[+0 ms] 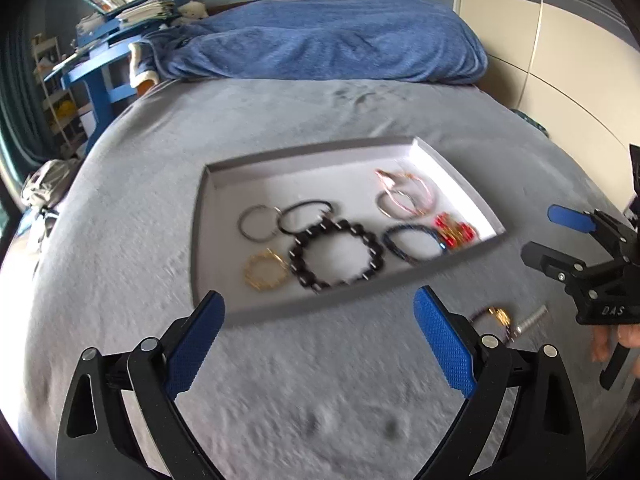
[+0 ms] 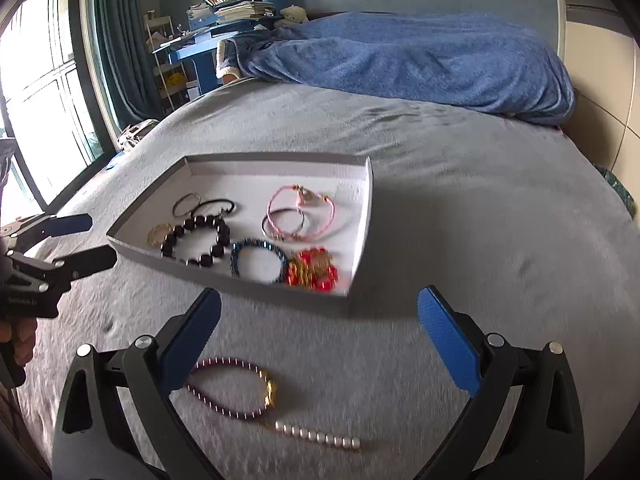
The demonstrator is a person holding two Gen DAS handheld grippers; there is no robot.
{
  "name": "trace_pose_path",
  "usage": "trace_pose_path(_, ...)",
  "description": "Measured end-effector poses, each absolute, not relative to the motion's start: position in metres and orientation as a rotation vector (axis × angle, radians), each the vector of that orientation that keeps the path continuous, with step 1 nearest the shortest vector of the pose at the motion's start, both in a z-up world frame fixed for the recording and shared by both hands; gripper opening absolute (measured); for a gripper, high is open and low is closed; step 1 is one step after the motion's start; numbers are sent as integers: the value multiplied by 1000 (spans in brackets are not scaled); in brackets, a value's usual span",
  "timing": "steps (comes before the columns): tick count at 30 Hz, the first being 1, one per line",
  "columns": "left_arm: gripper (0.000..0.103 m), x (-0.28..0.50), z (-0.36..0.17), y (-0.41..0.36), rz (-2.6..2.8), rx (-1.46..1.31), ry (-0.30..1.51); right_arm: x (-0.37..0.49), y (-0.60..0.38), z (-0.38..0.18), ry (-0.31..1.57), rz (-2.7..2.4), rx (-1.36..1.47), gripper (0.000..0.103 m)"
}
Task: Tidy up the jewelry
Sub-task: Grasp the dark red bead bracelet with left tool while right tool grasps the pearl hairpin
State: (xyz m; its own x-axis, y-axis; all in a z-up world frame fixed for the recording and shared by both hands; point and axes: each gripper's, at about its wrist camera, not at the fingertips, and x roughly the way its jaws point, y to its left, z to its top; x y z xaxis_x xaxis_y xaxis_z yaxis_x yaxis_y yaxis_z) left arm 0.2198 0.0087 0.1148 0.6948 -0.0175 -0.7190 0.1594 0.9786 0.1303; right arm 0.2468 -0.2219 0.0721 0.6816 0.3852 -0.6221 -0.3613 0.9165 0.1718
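You hold both tongs over the gray bed (image 2: 460,208), and both are spread wide with nothing in them. The left tongs (image 1: 320,340) sit just in front of the tray's near edge. The right tongs (image 2: 320,344) hang over the bed in front of the tray, right above the two pieces left outside it.

The white tray (image 2: 362,216) lies flat in the middle of the bed. It has low walls, so things put inside will not roll away. Most of the jewelry is already in it. The black bead bracelet (image 2: 196,240) is near the tray's front wall. The gold ring (image 2: 158,233) touches its left side. The blue bracelet (image 2: 258,260) and the red and gold beads (image 2: 314,268) lie to its right, by the front corner. The pink cords (image 2: 300,212) are behind those, closer to the tray's middle. Two thin dark bands (image 2: 204,205) lie behind the black beads.

Still outside the tray, on the bed in front of it, are the purple bead bracelet (image 2: 236,388) with a gold charm and the short pearl strand (image 2: 320,436) just beside it.

I think you open the right tongs wide so they can drop around the purple bracelet. It is floppy, so grab the beads, not the middle hole.
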Motion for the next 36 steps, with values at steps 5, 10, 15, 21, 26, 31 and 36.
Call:
trace_pose_path(5,95,201,101,-18,-150,240,785,232,-229,65,716,421,43,97)
trace_pose_path(10,95,187,88,-46,-213,307,772,218,-238,51,731,423,31,97)
trace_pose_path(15,92,186,75,-72,-251,368,782,205,-248,35,755,430,-13,97)
trace_pose_path(21,75,201,61,-94,-300,377,830,198,-263,24,769,452,1,97)
trace_pose_path(26,43,223,41,-107,-311,404,888,196,-266,20,774,478,12,97)
trace_pose_path(31,7,240,38,-112,-296,429,900,196,-256,19,790,504,-32,97)
trace_pose_path(36,6,253,46,-107,-285,433,898,200,-239,13,821,518,-110,89)
